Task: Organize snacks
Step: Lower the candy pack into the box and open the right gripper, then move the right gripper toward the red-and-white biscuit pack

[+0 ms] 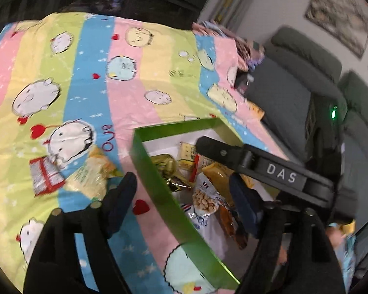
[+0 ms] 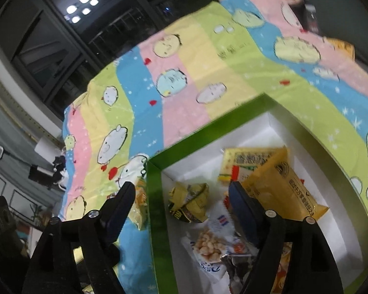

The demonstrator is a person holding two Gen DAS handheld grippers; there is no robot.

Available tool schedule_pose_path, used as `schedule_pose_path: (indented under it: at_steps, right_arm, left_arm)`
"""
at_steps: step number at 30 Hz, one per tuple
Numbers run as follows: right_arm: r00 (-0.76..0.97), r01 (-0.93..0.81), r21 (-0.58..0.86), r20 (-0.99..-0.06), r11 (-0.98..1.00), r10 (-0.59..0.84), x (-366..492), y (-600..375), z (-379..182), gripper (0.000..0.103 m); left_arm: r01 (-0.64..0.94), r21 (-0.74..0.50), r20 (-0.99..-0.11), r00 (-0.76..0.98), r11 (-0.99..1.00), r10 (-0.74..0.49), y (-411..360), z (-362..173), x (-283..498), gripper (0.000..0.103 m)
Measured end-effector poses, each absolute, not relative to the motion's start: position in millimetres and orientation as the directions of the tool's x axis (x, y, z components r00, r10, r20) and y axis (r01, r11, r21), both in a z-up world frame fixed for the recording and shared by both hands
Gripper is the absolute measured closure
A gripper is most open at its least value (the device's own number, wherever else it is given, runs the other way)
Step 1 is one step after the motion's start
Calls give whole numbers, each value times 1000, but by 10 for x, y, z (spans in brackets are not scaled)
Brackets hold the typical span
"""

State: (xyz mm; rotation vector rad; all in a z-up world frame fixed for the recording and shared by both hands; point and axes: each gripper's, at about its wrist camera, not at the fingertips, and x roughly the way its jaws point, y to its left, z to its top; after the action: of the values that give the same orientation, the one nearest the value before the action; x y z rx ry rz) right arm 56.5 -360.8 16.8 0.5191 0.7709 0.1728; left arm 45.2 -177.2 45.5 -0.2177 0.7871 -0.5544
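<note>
A green-walled box (image 1: 159,183) with a white inside sits on the striped cartoon cloth (image 1: 90,73). It holds several snacks: a peanut packet (image 1: 204,198), a gold wrapper (image 1: 169,169) and a yellow packet (image 1: 218,178). My left gripper (image 1: 184,196) is open and empty, astride the box's left wall. A red-and-white packet (image 1: 45,178) and a yellow-green packet (image 1: 95,174) lie on the cloth outside. My right gripper (image 2: 184,196) is open and empty over the box wall (image 2: 154,208), above the peanut packet (image 2: 206,245), the gold wrapper (image 2: 191,201) and an orange-yellow packet (image 2: 282,188).
The right gripper's black body marked DAS (image 1: 282,176) reaches over the box from the right. A grey-green sofa (image 1: 306,73) stands beyond the cloth's right edge. Dark windows (image 2: 49,36) line the back. Another yellow packet (image 2: 139,201) lies just outside the box.
</note>
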Motion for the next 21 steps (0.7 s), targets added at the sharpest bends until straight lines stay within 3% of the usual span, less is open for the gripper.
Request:
schedule_pose_path:
  at_steps: [7,11,21]
  right_arm:
    - [733,-10,445,-606,896,309,539,-3380,249,17]
    - [732,-35,383,-619,923,285,525,-3203,254,15]
    - [731,-97,245,-640,965,236,431,-2604,214,14]
  left_arm:
    - [239,-422,-587,664,875,-464,-1085,607,235,18]
    - [129,-431,-589,710,893,-386,-645,618,84,8]
    - [-142,-389,-694,695,910,-188,226,-2,-180,8]
